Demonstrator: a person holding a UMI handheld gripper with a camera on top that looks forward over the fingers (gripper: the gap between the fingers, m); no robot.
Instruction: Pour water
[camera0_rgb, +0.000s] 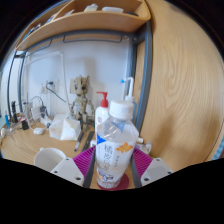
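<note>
A wooden cabinet wall (185, 85) rises at my three o'clock, a shelf (85, 22) at twelve. My desk (30, 148) spreads toward nine, with a small figure (78, 95) at eleven. My gripper (113, 165) is clamped on the water bottle (116, 148), upright between both pink pads (86, 158).

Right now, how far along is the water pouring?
Done: the tongs have the clear water bottle gripped between them, apparently lifted above the wooden desk. In hand: the bottle stands upright, white cap on. Left: uncapping, tipping and pouring; I can't make out a receiving cup.
</note>
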